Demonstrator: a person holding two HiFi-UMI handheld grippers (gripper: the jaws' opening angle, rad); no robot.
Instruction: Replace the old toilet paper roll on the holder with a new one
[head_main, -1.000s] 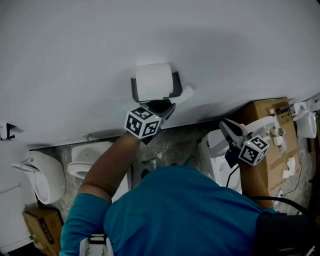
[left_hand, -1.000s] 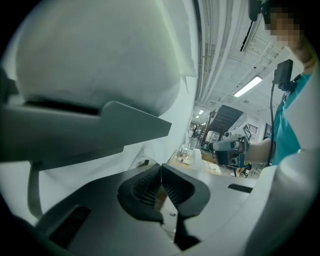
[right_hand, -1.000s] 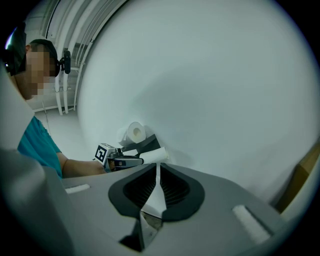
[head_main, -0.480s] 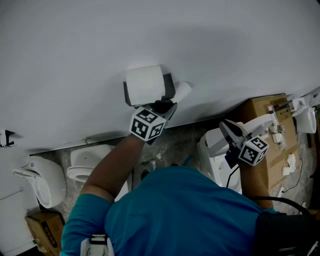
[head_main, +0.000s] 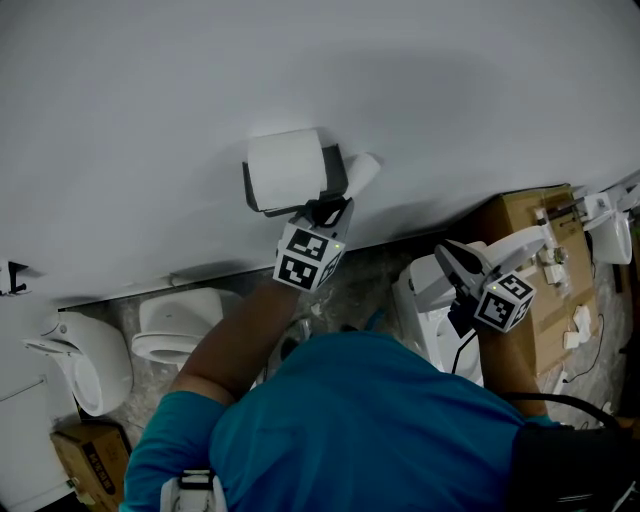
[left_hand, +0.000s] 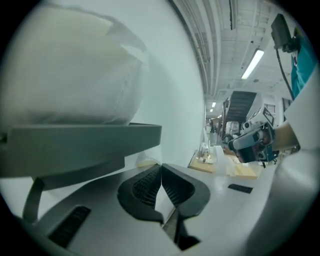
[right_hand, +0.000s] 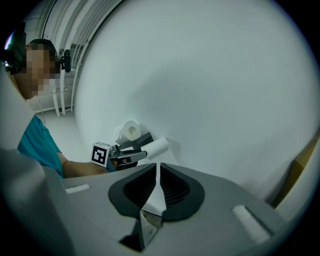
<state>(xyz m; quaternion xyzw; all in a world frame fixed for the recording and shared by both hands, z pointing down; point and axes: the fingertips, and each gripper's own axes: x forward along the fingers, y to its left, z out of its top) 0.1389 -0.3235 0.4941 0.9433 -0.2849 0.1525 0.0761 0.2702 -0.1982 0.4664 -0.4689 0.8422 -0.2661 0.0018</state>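
Just above left fingers (left_hand: 142, 192): toilet roll (left_hand: 70, 75).

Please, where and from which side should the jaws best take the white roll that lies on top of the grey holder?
Probably its right end wall: one jaw into the core hole, one outside. The roll lies on its side along the wall on the holder, its open end toward the right gripper, which is shut and empty.

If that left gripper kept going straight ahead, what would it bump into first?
Most likely the white wall just below the grey holder carrying the toilet paper roll. The shut left gripper points under the holder's edge, so it might graze that; depth is unclear.
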